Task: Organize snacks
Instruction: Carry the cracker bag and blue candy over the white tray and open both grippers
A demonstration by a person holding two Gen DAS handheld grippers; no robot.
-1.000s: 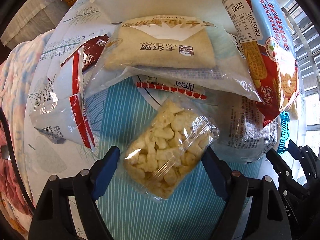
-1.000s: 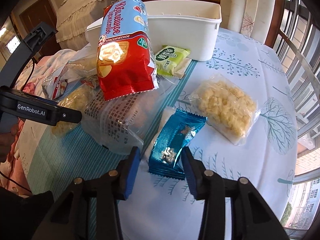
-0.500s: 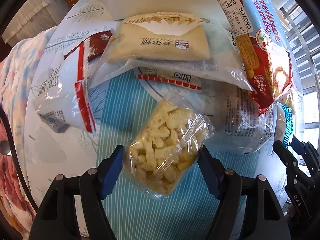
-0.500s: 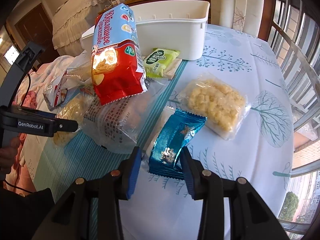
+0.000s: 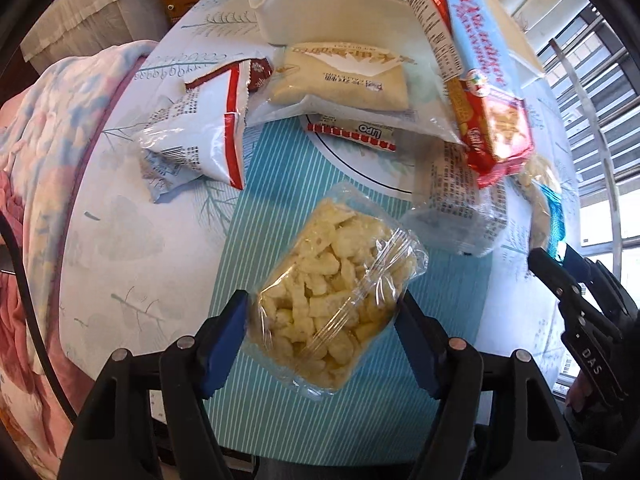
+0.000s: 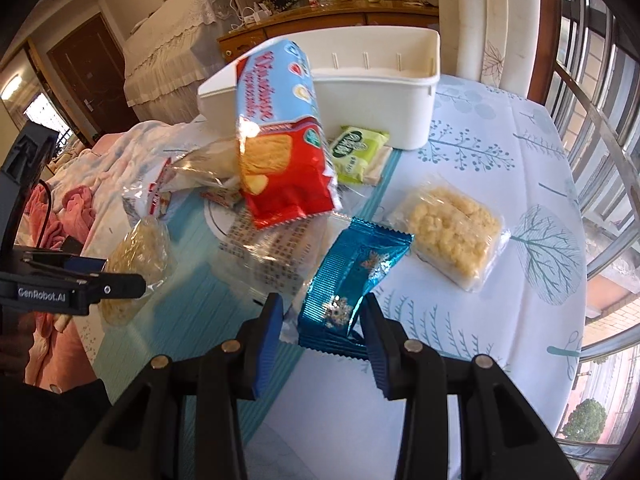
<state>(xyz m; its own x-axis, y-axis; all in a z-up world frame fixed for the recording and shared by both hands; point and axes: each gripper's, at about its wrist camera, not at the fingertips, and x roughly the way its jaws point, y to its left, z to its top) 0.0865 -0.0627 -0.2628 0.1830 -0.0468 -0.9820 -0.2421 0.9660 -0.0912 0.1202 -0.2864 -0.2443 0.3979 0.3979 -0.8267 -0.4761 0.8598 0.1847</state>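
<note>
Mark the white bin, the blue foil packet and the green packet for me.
white bin [image 6: 404,108], right wrist view, on its front wall.
blue foil packet [image 6: 356,268], right wrist view, mid-wrapper.
green packet [image 6: 354,152], right wrist view, on its printed face.

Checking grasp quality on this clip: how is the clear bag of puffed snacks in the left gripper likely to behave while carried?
The clear bag of puffed snacks is probably light: airy pieces in thin film. It may sag, since its far end overhangs the left gripper unsupported. The glossy, crinkled wrap looks slippery, and hard squeezing between the fingers could crush pieces.
</note>
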